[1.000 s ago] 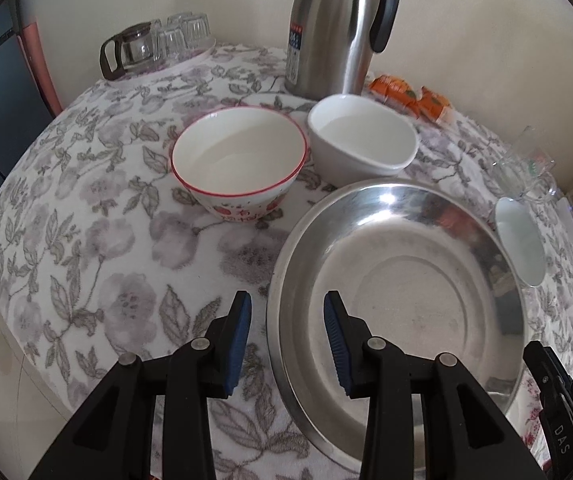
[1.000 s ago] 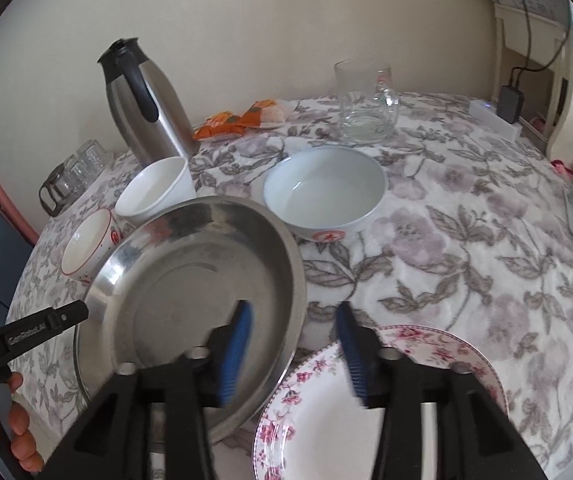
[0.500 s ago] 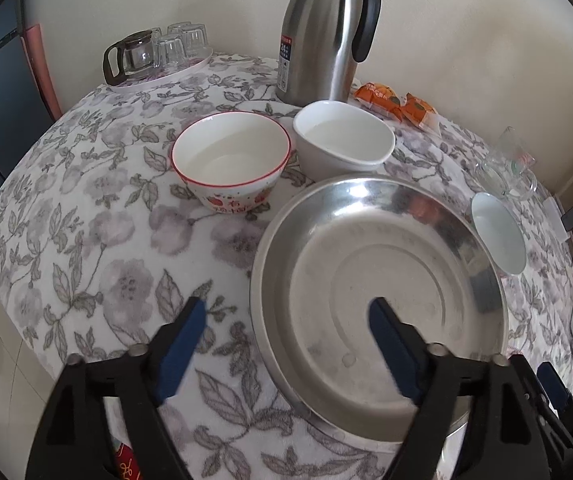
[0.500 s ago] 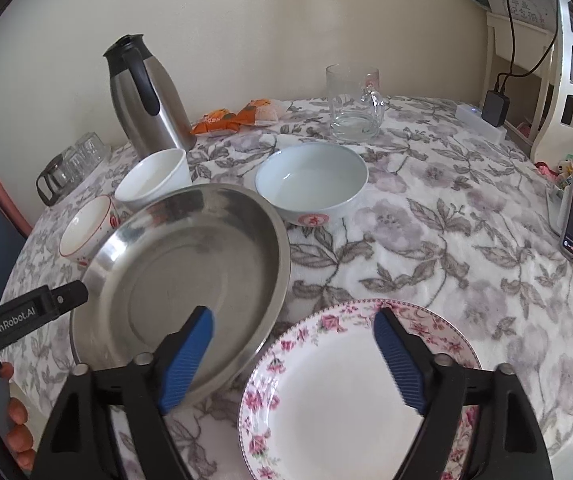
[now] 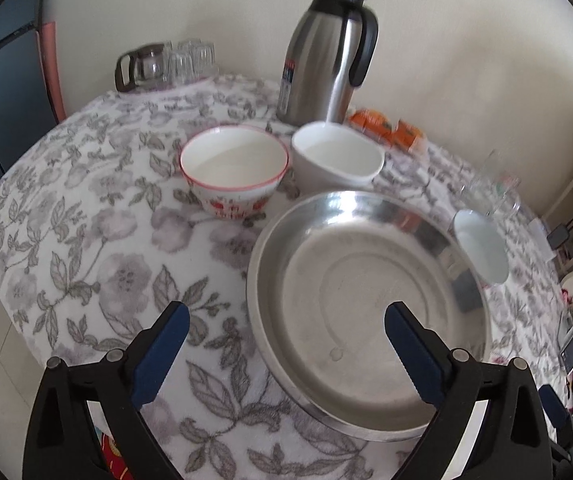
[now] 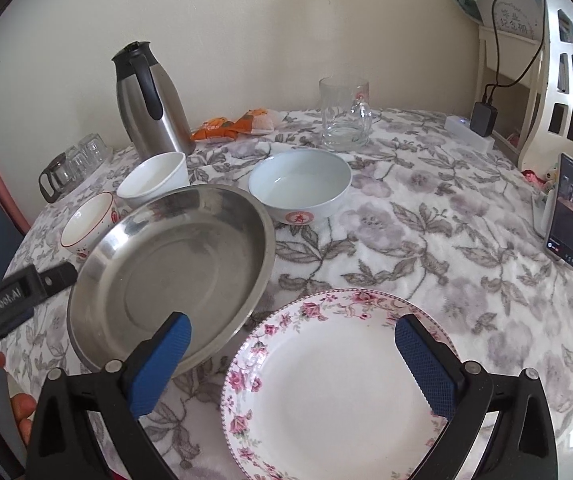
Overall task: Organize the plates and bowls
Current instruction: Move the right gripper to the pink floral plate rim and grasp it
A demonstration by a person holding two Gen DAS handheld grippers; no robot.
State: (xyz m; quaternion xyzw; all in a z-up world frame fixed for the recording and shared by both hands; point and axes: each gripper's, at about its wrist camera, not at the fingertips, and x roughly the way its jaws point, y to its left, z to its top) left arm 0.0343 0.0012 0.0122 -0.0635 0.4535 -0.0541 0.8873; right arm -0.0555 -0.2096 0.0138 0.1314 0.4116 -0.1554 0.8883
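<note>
A wide steel plate [image 5: 366, 312] [image 6: 174, 272] lies flat on the flowered tablecloth. My left gripper [image 5: 286, 314] hovers over its near left rim, jaws still opening and touching nothing. My right gripper [image 6: 292, 322] hangs between the steel plate and a floral-rimmed white plate [image 6: 338, 384], jaws also still opening and empty. Behind the steel plate stand a red-rimmed bowl [image 5: 233, 172] [image 6: 86, 220], a plain white bowl [image 5: 336, 156] [image 6: 154, 180] and a pale blue bowl [image 6: 300, 186] [image 5: 480, 250].
A steel thermos jug [image 6: 150, 100], orange snack packets [image 6: 232, 126] and a glass mug [image 6: 342, 114] stand at the back. A glass pot with small glasses [image 5: 162, 64] sits at the far left. A phone [image 6: 568, 210] leans at the right table edge.
Both grippers' jaws have spread wide from narrow positions astride the steel plate's rims. Both have drawn back towards the near table edge. The steel plate stays on the cloth.
</note>
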